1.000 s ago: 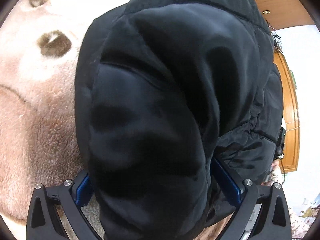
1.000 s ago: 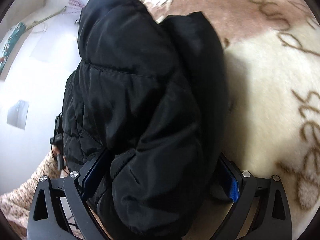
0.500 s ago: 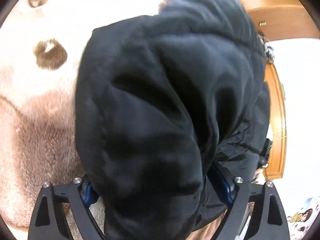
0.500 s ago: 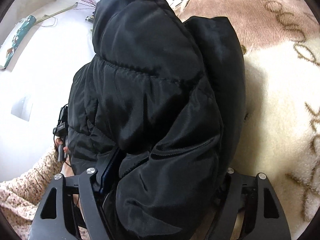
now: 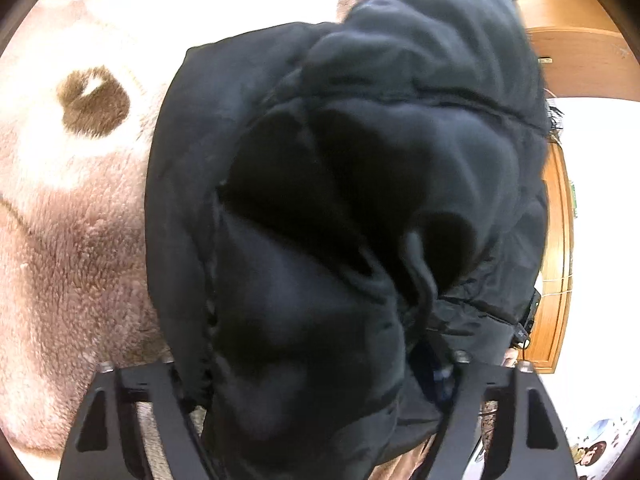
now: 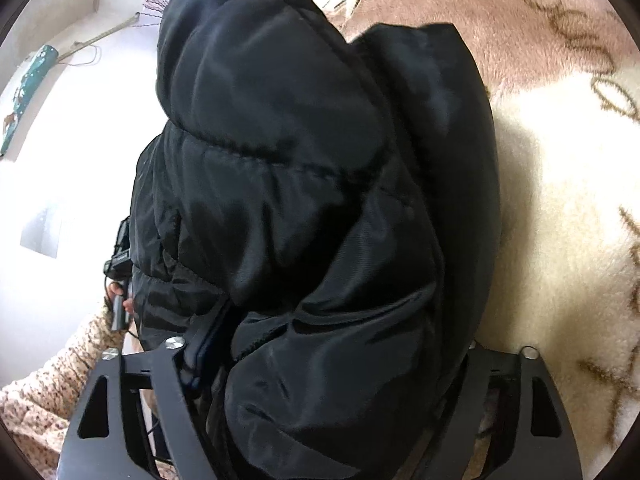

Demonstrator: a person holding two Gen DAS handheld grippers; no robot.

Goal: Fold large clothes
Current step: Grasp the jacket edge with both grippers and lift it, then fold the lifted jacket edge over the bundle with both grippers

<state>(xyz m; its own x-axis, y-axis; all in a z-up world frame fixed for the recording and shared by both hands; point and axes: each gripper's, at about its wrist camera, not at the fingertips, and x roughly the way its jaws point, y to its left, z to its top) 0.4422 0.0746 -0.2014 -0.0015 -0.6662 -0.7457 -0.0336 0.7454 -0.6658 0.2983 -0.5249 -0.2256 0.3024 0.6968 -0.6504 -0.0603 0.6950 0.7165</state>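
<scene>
Since a second ago the black puffer jacket [image 5: 340, 220] has bunched higher above the plush pink-and-cream blanket [image 5: 72, 216], hiding more of it; left gripper [image 5: 316, 376] and right gripper [image 6: 324, 360] each stay clamped on thick folds

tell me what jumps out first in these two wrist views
A bulky black puffer jacket fills the middle of both views, bunched thickly between the jaws of the left gripper and the right gripper. Behind it lies a fluffy pink-and-cream blanket with brown lettering, and a brown spot shows at upper left in the left view.
</scene>
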